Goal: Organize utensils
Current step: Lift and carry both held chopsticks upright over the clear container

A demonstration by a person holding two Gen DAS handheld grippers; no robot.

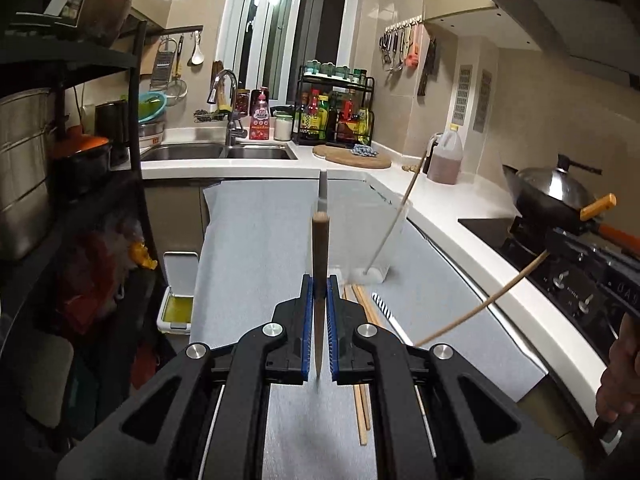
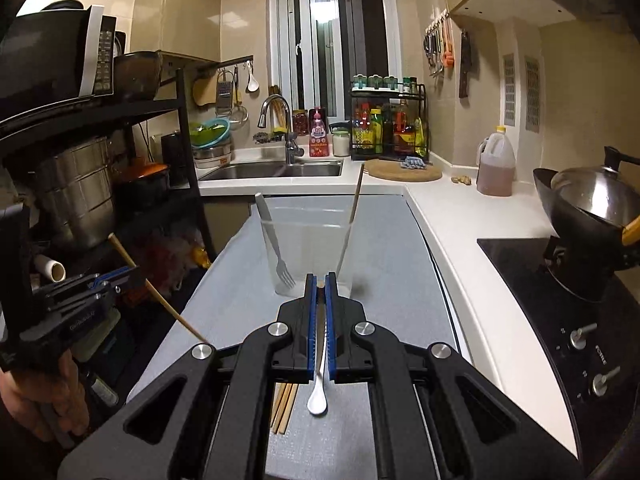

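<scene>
My left gripper (image 1: 320, 280) is shut on a wooden chopstick (image 1: 320, 256) held upright above the grey mat (image 1: 248, 240); it also shows in the right wrist view (image 2: 116, 276) with its chopstick (image 2: 160, 300). My right gripper (image 2: 320, 280) is shut on a chopstick (image 2: 320, 285); in the left wrist view that chopstick (image 1: 480, 304) slants out from the right. A clear container (image 2: 308, 248) on the mat holds a fork (image 2: 276, 248) and a chopstick (image 2: 356, 196). A white spoon (image 2: 319, 398) and loose chopsticks (image 2: 284, 404) lie on the mat under my right gripper.
A sink (image 2: 276, 170) and a bottle rack (image 2: 388, 124) stand at the back. A round board (image 2: 402, 172), an oil jug (image 2: 496, 164) and a wok (image 2: 588, 200) on the stove line the right counter. A black shelf (image 2: 80, 160) with pots stands left.
</scene>
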